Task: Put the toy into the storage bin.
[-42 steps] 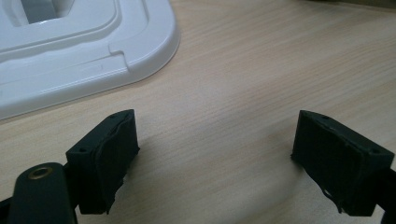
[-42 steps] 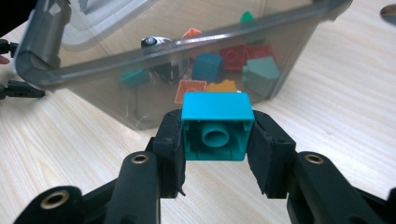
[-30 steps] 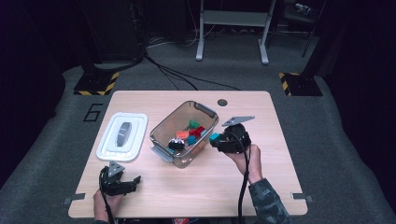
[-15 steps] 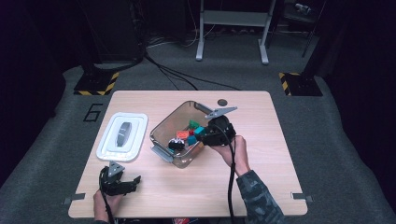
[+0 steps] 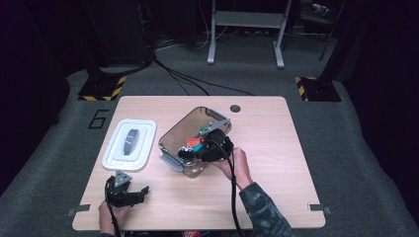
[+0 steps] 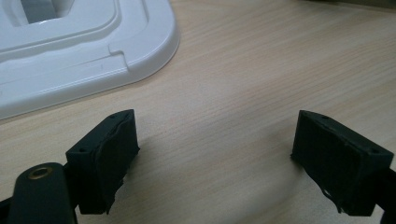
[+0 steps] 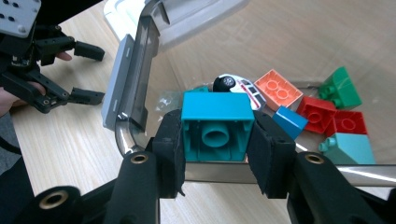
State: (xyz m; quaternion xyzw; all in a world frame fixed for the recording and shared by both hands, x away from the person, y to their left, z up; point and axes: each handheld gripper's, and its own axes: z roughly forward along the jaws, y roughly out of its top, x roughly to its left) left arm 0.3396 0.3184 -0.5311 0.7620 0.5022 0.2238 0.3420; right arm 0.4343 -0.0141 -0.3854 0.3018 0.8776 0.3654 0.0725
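My right gripper point(image 7: 215, 154) pinches a teal block point(image 7: 215, 126) between its pads, hollow underside facing me, poised just over the near rim of the clear bin point(image 7: 140, 65). The bin's floor lies beyond and below the block, already holding an orange block point(image 7: 278, 89), red ones, a green one and a toy car point(image 7: 236, 85); bare floor shows just inside the rim, so that's my room. My left gripper point(image 5: 124, 191) rests well apart from the bin, jaws spread and holding nothing, beside the white lid point(image 6: 88, 51).
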